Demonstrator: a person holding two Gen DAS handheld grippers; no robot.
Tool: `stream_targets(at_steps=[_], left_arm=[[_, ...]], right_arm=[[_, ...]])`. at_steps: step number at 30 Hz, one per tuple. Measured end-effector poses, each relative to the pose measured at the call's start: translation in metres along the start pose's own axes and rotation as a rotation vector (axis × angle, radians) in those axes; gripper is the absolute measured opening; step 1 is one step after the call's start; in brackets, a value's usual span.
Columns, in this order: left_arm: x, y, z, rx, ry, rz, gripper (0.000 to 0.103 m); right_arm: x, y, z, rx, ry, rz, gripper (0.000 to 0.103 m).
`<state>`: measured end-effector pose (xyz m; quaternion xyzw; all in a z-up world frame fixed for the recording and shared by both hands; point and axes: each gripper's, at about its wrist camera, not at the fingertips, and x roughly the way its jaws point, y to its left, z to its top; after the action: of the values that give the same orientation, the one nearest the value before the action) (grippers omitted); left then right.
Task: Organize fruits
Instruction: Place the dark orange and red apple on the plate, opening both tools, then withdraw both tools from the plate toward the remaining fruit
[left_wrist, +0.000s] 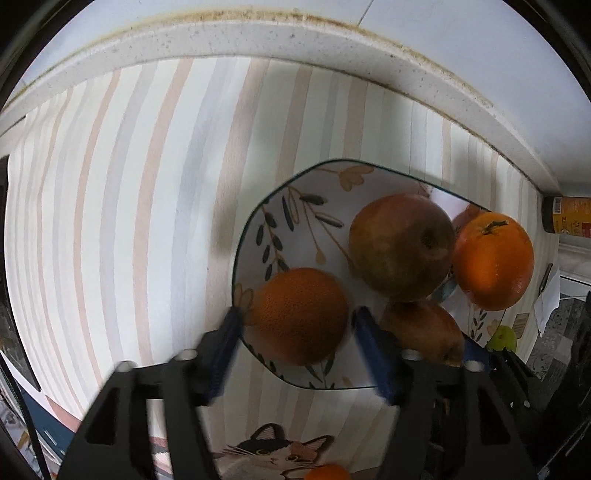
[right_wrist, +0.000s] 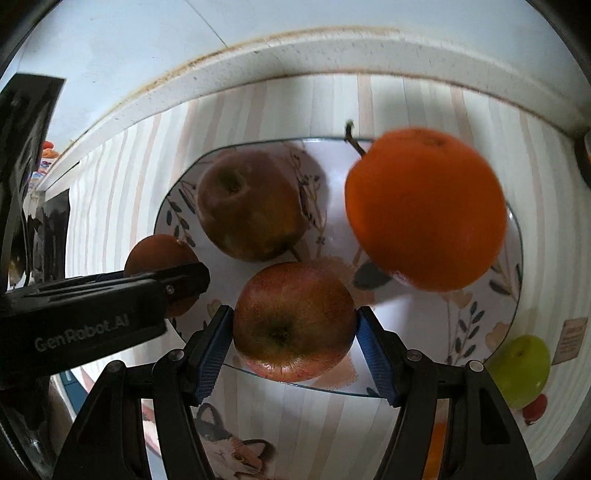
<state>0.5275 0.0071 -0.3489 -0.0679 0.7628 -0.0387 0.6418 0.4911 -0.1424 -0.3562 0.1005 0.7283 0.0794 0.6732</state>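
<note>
A leaf-patterned plate (left_wrist: 258, 229) (right_wrist: 513, 295) sits on a striped cloth. On it lie a brownish apple (left_wrist: 400, 245) (right_wrist: 249, 205) and a bright orange (left_wrist: 493, 260) (right_wrist: 424, 210). My left gripper (left_wrist: 295, 325) stands around a darker orange (left_wrist: 299, 315) over the plate's near rim; its left pad touches, its right pad shows a small gap. That orange shows in the right wrist view (right_wrist: 159, 260). My right gripper (right_wrist: 293, 325) is shut on a red apple (right_wrist: 293, 321) over the plate's near edge; it also shows in the left wrist view (left_wrist: 423, 332).
A green apple (right_wrist: 522, 371) (left_wrist: 502, 338) lies on the cloth right of the plate. A raised white counter ledge (left_wrist: 258, 40) runs along the back. A bottle (left_wrist: 567, 214) lies at the far right. A small orange fruit (left_wrist: 327, 472) sits near the cat print.
</note>
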Motion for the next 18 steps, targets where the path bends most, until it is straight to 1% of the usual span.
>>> stream_targets(at_steps=[1, 3, 5, 7, 9, 13, 18], left_arm=[[-0.002, 0.000, -0.002, -0.001, -0.007, 0.008, 0.090], [-0.007, 0.001, -0.003, -0.005, -0.030, 0.026, 0.090], [-0.011, 0.003, -0.005, -0.015, -0.039, 0.025, 0.090], [-0.015, 0.005, -0.013, -0.027, -0.051, 0.041, 0.090], [-0.021, 0.006, -0.020, -0.022, -0.086, 0.071, 0.090], [-0.037, 0.005, -0.044, -0.022, -0.167, 0.125, 0.090], [-0.055, -0.004, -0.075, -0.008, -0.243, 0.161, 0.090]], right_arm=[[-0.001, -0.002, -0.001, 0.007, -0.003, 0.019, 0.083], [-0.006, -0.004, -0.004, 0.008, -0.013, 0.020, 0.094], [-0.014, -0.005, -0.006, 0.005, -0.021, 0.018, 0.094], [-0.025, -0.007, -0.009, 0.001, -0.040, -0.005, 0.094], [-0.034, -0.008, -0.014, -0.003, -0.057, -0.040, 0.094], [-0.054, -0.014, -0.027, -0.005, -0.104, -0.120, 0.094], [-0.075, -0.027, -0.047, 0.000, -0.152, -0.161, 0.094]])
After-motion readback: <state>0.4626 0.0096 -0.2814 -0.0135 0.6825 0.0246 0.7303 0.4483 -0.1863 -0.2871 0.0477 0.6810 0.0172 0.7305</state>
